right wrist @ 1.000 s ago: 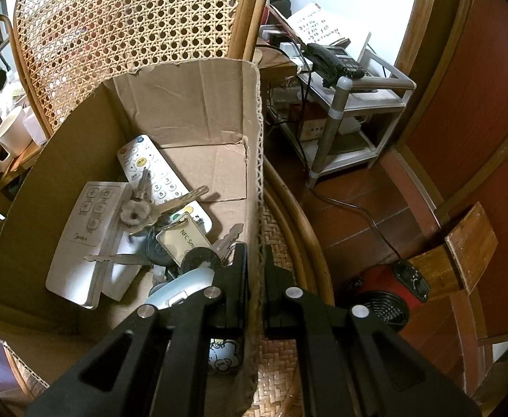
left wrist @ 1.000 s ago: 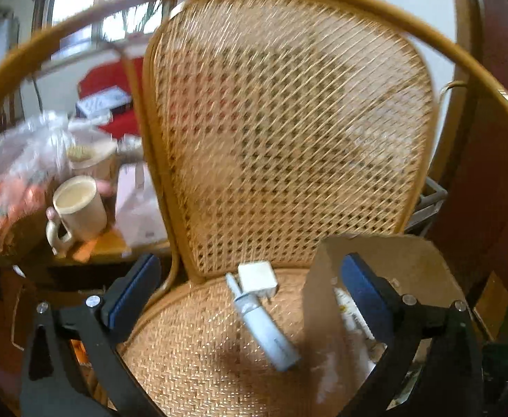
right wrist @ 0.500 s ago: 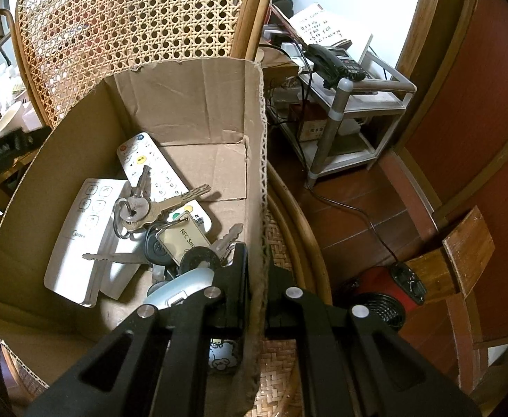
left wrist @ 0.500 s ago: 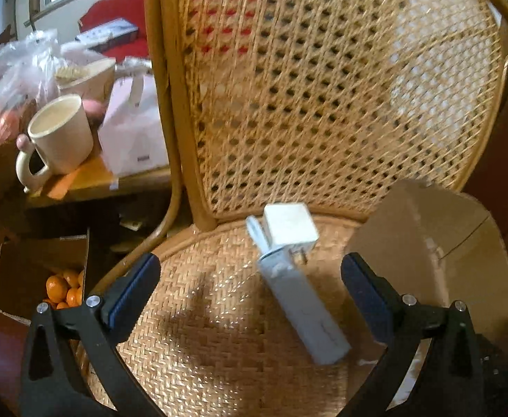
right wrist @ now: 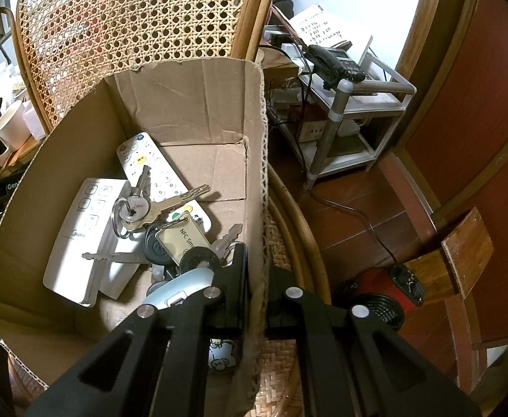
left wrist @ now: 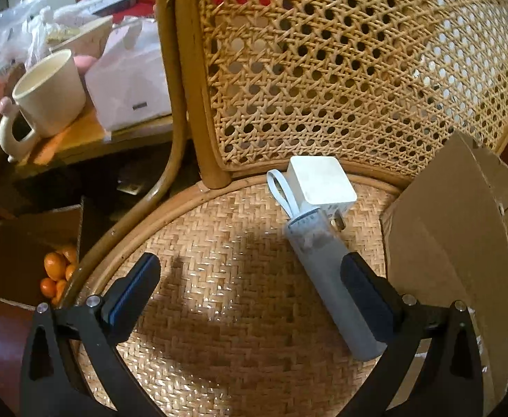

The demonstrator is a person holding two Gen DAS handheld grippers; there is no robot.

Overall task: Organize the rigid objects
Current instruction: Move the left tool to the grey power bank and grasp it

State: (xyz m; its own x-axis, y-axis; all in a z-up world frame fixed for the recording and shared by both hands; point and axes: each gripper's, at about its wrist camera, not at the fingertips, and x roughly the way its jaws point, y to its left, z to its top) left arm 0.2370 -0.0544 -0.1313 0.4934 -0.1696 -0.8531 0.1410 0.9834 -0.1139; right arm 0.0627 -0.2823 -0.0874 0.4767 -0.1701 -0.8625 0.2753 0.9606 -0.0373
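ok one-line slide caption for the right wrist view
Right hand-held gripper clamped on the cardboard box wall, with remotes and keys inside.

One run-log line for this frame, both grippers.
left hand-held gripper: open over power bank on chair seat | right hand-held gripper: shut on cardboard box wall | charger: on seat

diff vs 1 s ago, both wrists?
The left gripper came down, open, toward the grey power bank and white charger on the chair seat. Nothing grasped. The right gripper stayed clamped on the cardboard box wall; contents unchanged.
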